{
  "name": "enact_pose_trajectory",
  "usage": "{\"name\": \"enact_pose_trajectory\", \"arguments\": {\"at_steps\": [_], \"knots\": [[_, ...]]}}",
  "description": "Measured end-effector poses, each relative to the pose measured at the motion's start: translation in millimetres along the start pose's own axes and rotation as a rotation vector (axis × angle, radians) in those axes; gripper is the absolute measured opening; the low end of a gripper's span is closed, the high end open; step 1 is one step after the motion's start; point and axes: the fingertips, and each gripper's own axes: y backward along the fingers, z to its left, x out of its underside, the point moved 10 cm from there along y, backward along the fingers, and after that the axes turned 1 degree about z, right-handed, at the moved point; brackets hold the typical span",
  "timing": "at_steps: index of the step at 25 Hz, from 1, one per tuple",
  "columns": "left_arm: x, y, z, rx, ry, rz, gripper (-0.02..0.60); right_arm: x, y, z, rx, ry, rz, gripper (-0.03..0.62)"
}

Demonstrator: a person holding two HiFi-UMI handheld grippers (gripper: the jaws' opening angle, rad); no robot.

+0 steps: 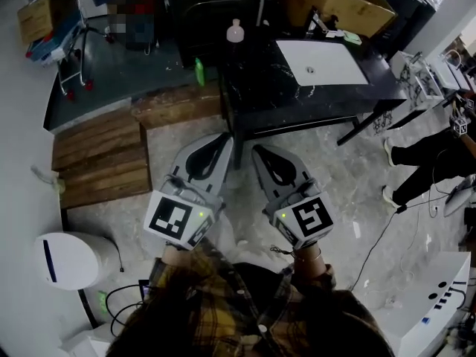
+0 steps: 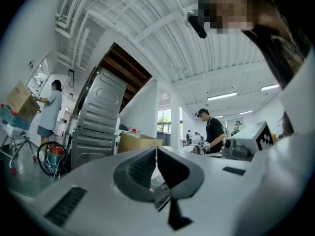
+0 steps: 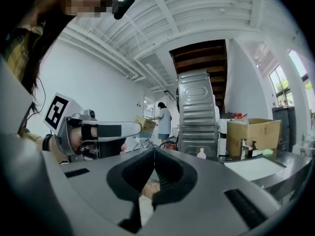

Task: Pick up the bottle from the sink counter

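My left claw (image 1: 224, 141): jaws together. My right claw (image 1: 258, 152): jaws together too. Both level, near edge of black marble worktop (image 1: 260, 88). Pale plastic bottle (image 1: 235, 31) upright at its far left corner, well apart.

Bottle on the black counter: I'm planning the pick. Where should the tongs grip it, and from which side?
Probably the body of the bottle, below its narrow neck, approached level from the near side of the counter. It stands upright at the far left corner, apart from the white sink.
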Motion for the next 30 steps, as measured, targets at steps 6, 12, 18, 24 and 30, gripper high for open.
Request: {"name": "enact_pose_trajectory", "arguments": {"at_steps": [6,12,18,24,30], "knots": [[-9.2,-49.0,68.1,0.056,0.003,-0.001,0.023,-10.6,-71.5,-29.1,0.050,0.018,-0.020,0.017],[-1.2,-71.5,121.6,0.096,-0.010,-0.001,0.023,-9.7,-115.3,-44.6,0.129,0.006,0.017,0.017],[9.6,-83.7,149.2,0.141,0.010,0.012,0.023,-6.3,-140.9,-43.5,0.154,0.020,0.041,0.017],[20.5,-96.1,163.3,0.178,0.077,0.034,0.023,-4.7,-158.5,-46.3,0.177,0.045,0.090,0.017],[22.5,-121.0,176.5,0.184,0.064,0.013,0.023,-9.0,-175.9,-70.2,0.169,0.076,0.118,0.017]]}}
